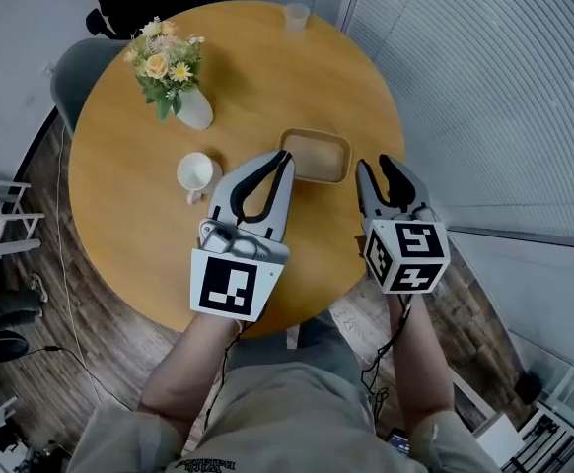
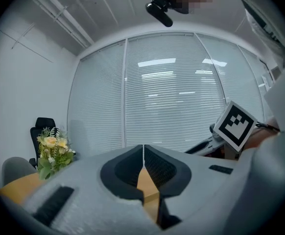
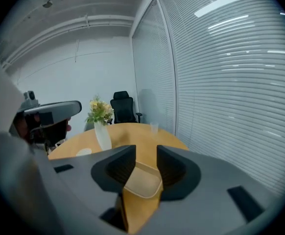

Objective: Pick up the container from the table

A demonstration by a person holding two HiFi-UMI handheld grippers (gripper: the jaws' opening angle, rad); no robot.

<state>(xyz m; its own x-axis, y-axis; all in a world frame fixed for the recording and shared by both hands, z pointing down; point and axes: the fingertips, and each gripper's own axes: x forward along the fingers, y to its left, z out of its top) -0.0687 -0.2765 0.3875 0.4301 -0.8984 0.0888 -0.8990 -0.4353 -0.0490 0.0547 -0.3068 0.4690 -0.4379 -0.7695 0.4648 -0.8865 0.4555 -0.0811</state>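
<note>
Left gripper (image 1: 283, 158): grey shell, black-lined, black-and-white marker cube (image 1: 230, 286) fitted behind.
Right gripper (image 1: 376, 163): built alike.
Cables (image 1: 390, 346): black.
Shirt (image 1: 267, 412): beige, short-sleeved.

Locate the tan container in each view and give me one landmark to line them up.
Head view: container at picture centre, right of the white mug.
Left gripper view: only a tan sliver between the shut jaws; cannot tell if it is the container.
Right gripper view: low centre, seen through the gap between the open jaws.
Shared landmark: flowers, at upper left, left edge, left of centre respectively.
</note>
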